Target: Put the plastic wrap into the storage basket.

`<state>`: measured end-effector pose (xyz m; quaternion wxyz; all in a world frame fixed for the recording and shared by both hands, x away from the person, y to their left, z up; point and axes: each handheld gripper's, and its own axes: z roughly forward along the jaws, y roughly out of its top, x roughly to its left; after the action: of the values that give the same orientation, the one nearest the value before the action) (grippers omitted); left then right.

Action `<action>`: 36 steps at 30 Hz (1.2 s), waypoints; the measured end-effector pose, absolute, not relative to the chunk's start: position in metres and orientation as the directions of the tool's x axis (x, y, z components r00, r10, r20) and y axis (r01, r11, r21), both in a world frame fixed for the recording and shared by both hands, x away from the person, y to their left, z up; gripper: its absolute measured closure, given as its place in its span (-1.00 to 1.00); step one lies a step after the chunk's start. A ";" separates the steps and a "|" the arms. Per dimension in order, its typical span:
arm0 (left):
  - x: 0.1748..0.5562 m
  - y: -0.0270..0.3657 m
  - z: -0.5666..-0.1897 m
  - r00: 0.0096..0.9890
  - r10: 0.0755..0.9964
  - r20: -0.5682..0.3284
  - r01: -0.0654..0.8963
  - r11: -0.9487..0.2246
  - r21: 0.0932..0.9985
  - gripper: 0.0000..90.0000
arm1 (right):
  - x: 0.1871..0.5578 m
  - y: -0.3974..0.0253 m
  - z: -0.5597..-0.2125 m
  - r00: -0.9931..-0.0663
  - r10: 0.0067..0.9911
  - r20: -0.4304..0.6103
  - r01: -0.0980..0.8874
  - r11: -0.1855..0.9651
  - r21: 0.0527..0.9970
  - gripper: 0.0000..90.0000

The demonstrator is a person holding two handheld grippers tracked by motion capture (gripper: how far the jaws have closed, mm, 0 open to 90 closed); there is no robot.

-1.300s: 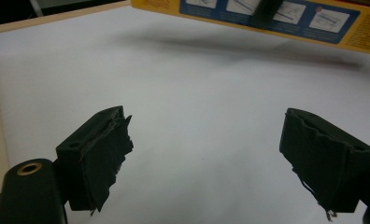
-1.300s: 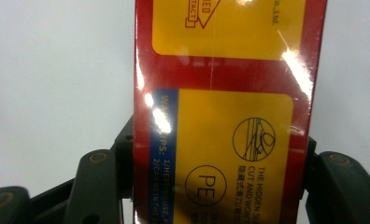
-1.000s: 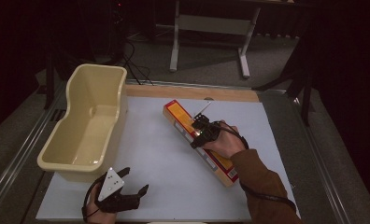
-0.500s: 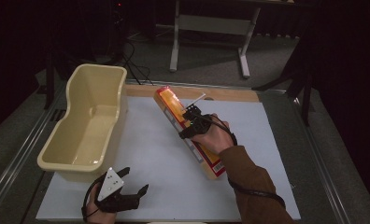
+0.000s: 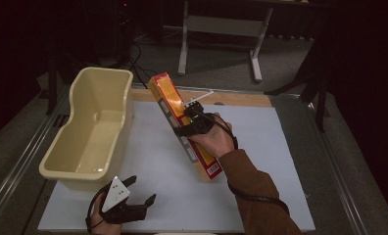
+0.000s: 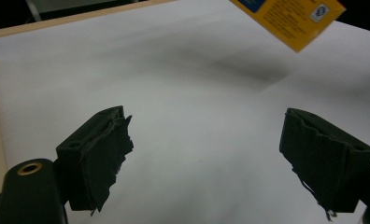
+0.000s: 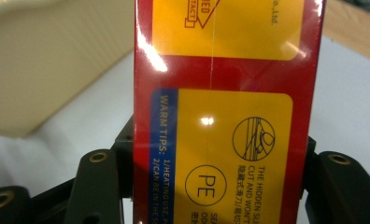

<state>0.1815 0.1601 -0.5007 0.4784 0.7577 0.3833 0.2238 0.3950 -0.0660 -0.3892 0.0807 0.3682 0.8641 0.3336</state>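
Observation:
A long red and yellow box [image 5: 175, 110] hangs tilted above the white mat [image 5: 148, 161], its far end raised toward the cream tub [image 5: 91, 129]. My right gripper [image 5: 194, 123] is shut on the box around its middle. In the right gripper view the box [image 7: 225, 112] sits between both jaws, its printed face toward the camera. My left gripper [image 5: 133, 198] rests low at the mat's front left, open. The left gripper view has its jaws wide apart with nothing between them, and a corner of the box [image 6: 290, 21] at the top.
The cream tub stands at the mat's left side, open side up, with nothing visible inside. A wooden strip [image 5: 241, 98] borders the mat's far edge. Metal table rails run along both sides. A grey stand [image 5: 221, 29] sits on the floor beyond.
My right gripper has lifted the box off the mat and carried it left toward the tub, tilting its far end upward. The left gripper has stayed in place.

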 end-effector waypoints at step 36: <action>0.173 0.156 -0.500 0.616 0.787 -0.027 0.346 -0.240 0.907 -0.65 | 0.402 -0.037 -0.368 -0.692 0.634 0.345 0.577 0.198 0.793 -0.07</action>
<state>0.1731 0.1564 -0.4997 0.4890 0.7542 0.3755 0.2258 0.4022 -0.0374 -0.3682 0.0288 0.3913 0.7735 0.4978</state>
